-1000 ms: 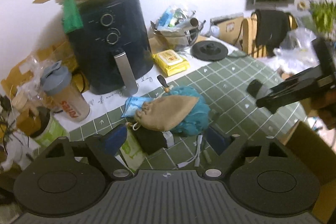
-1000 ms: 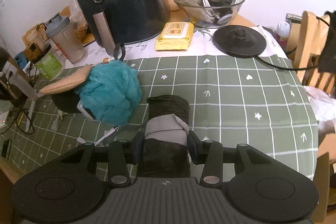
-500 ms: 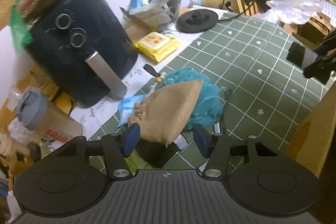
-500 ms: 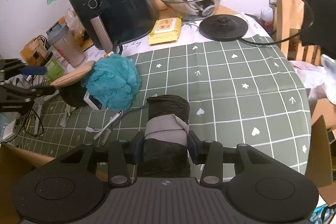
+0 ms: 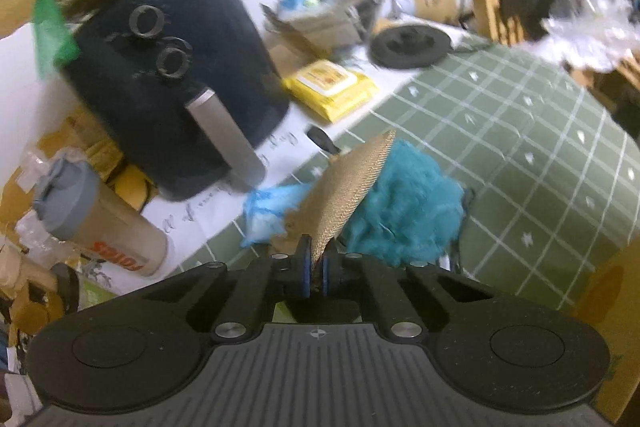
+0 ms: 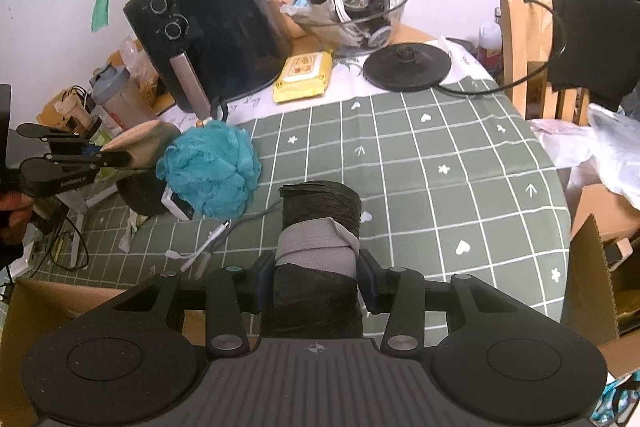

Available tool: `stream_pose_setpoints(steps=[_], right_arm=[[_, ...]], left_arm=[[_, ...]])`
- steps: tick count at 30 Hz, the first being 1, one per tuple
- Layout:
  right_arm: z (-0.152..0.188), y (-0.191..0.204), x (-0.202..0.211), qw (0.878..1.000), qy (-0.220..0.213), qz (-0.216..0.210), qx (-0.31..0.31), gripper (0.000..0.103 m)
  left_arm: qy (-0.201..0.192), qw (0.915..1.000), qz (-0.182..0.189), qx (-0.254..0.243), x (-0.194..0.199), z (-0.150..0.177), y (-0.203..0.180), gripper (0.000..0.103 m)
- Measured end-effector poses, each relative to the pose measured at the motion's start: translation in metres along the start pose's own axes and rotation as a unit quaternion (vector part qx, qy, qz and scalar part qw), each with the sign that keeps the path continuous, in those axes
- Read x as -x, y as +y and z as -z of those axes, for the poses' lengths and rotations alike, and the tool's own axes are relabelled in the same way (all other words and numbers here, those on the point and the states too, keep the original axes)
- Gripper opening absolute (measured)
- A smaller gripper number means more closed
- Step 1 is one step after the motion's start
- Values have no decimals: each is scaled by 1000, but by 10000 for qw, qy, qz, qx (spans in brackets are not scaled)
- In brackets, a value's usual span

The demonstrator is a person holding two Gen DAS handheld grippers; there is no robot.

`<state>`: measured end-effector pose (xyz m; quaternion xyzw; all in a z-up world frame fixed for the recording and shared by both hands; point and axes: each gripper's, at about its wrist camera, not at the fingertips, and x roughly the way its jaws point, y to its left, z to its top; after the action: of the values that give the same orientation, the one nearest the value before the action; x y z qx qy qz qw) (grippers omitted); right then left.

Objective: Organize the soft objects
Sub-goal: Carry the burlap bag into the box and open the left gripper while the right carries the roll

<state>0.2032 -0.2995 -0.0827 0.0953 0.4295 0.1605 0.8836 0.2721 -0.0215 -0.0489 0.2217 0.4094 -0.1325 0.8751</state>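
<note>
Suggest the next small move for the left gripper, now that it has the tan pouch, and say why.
Probably lift. The left gripper, whose fingers have just been closing, pinches an edge of the tan pouch, which leans against the teal bath pouf; raising it should free the pouch without dragging the pouf.
</note>
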Motion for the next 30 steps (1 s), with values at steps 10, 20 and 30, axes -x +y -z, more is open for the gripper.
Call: stream_pose_setpoints(steps=[10, 20, 30], right_arm=[[-28, 18, 25, 9989, -316, -202, 282, 46], [-41, 36, 56, 9970, -390, -578, 339, 46], [-27, 60, 72, 9955, -288, -771, 478, 46]], left_arm=[[-651, 9956, -129, 666, 67, -18, 33, 5], [-938, 9837, 271, 1507, 137, -8, 49, 5], [-992, 9789, 446, 1732, 191, 24, 28, 5]])
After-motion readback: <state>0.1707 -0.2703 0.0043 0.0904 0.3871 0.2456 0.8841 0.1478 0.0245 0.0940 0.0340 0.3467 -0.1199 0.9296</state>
